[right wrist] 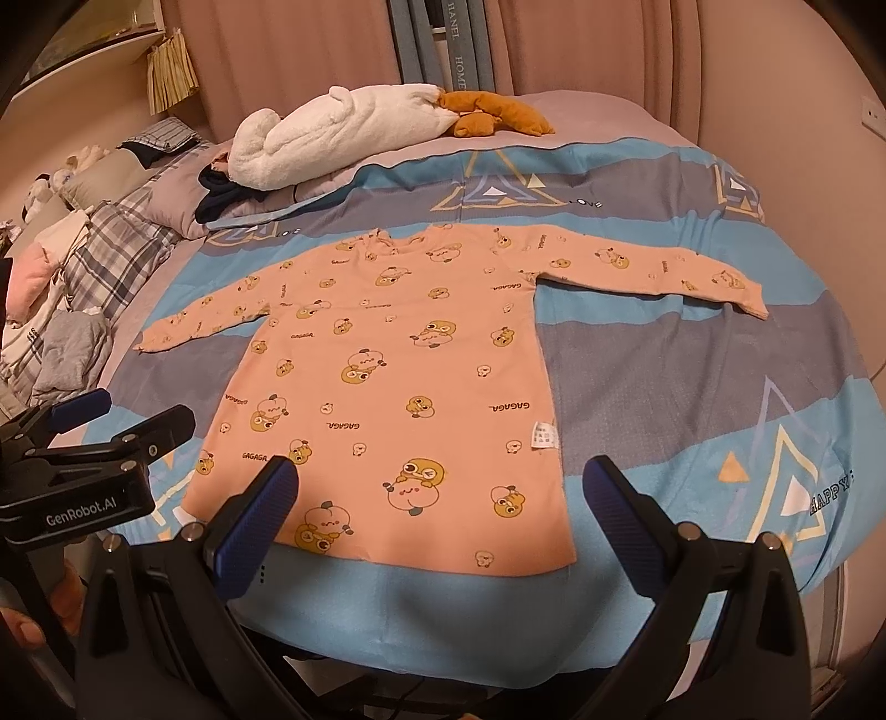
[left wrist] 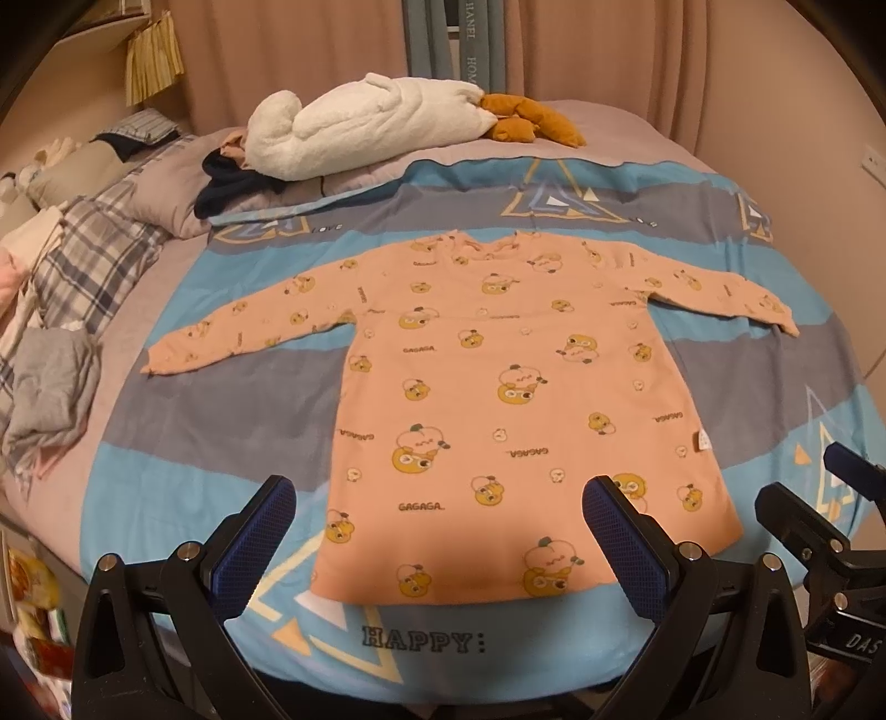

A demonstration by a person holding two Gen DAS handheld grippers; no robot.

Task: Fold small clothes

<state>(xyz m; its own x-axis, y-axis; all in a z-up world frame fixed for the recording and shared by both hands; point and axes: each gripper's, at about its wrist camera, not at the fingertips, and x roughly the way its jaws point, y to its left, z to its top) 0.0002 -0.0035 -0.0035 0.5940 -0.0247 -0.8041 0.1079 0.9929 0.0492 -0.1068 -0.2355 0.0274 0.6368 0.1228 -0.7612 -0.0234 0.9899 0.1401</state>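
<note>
A small peach long-sleeved shirt (left wrist: pixel 487 387) with a yellow cartoon print lies flat and spread out on the blue and grey bedspread (left wrist: pixel 221 421), both sleeves stretched sideways, hem nearest me. It also shows in the right wrist view (right wrist: pixel 387 382). My left gripper (left wrist: pixel 440 498) is open and empty, hovering over the hem's left half. My right gripper (right wrist: pixel 443 482) is open and empty, above the hem's right corner. The right gripper shows at the right edge of the left wrist view (left wrist: pixel 819 498), and the left gripper at the left edge of the right wrist view (right wrist: pixel 111 426).
A white plush blanket (left wrist: pixel 360 122) and a brown soft toy (left wrist: pixel 526 119) lie at the bed's far end. Dark clothes (left wrist: pixel 232 183), plaid bedding (left wrist: pixel 83 260) and grey garments (left wrist: pixel 50 387) pile along the left side. Curtains (left wrist: pixel 310 50) hang behind.
</note>
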